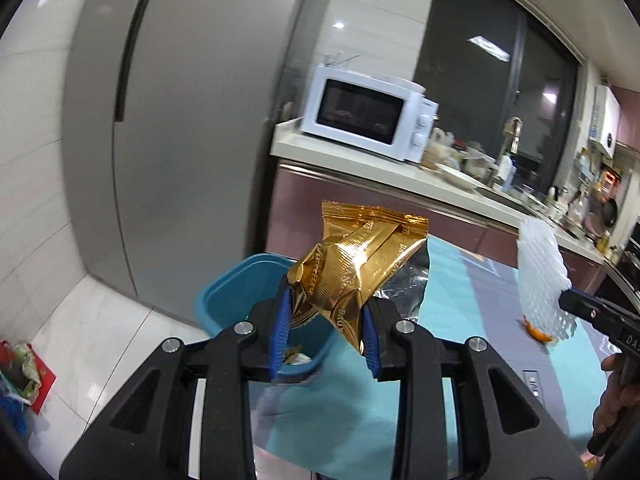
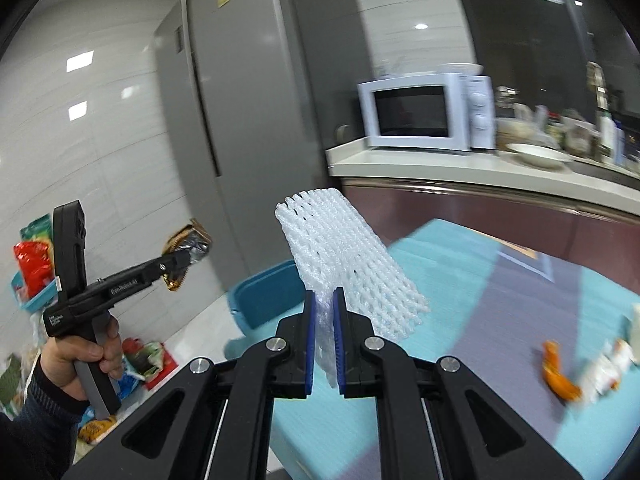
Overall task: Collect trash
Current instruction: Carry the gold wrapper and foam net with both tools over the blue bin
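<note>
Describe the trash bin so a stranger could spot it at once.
Find the tall grey fridge. On the pale floor before it, against the edge of the turquoise-covered table, stands the bin: an open blue plastic tub, the only blue container there.

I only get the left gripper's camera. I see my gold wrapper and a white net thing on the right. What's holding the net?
Observer: The right gripper is, pinching the white foam net between its blue pads.
Operator: Is there more trash left on the table?
Observer: Yes. In the right camera an orange peel lies on the blue table mat, with a blurry white wrapper beside it.
Operator: Who's holding my gripper?
Observer: A hand in a dark sleeve grips the left gripper's handle, with the gold wrapper at its tip.
</note>
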Demonstrator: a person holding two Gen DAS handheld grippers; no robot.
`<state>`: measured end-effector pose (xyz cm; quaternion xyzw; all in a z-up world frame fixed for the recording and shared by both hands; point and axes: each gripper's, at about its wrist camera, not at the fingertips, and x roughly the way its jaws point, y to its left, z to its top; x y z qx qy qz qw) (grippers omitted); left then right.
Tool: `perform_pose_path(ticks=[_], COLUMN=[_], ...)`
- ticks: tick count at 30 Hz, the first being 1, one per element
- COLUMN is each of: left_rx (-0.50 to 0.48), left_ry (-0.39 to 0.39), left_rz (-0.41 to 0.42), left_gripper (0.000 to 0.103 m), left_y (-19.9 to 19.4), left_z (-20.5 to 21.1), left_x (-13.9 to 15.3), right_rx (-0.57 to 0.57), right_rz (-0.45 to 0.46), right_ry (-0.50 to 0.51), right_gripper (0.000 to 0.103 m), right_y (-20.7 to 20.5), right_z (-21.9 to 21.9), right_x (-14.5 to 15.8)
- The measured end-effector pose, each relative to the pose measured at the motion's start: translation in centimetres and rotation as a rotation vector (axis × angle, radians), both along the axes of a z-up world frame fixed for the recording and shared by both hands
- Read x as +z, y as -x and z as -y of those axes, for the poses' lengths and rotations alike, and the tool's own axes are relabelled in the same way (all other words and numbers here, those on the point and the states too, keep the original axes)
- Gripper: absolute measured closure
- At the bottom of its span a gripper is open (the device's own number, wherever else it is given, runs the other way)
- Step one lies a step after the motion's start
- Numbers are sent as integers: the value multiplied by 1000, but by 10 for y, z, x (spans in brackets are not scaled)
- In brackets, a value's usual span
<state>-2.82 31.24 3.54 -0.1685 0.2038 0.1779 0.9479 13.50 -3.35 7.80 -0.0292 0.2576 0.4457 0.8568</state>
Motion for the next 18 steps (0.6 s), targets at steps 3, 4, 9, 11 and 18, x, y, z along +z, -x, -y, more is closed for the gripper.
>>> perform_pose_path(ticks=[3,4,9,11,18], left_rx=[10,14,14,30,50], left_ry=[12,16,46,56,120], left_rz=[-12,-24,-77,-100,-207], left_gripper=[72,72,71,71,71], left_y=[-4,-8,-37,-49,-96], left_z=[-10,-14,-37,-47,-81], left_x=[-8,-12,-39,-53,-102], right_rx=[53,78,159,182,194], right_rz=[-11,-18,-75,-120,-240], right_ry=[9,15,52,72,174], right_gripper=[96,96,96,96,96], right_y=[-7,-12,-38,-53,-95], right_z=[-29,-44,-106,-132,-202], right_x=[-1,-3,-16,-25,-65])
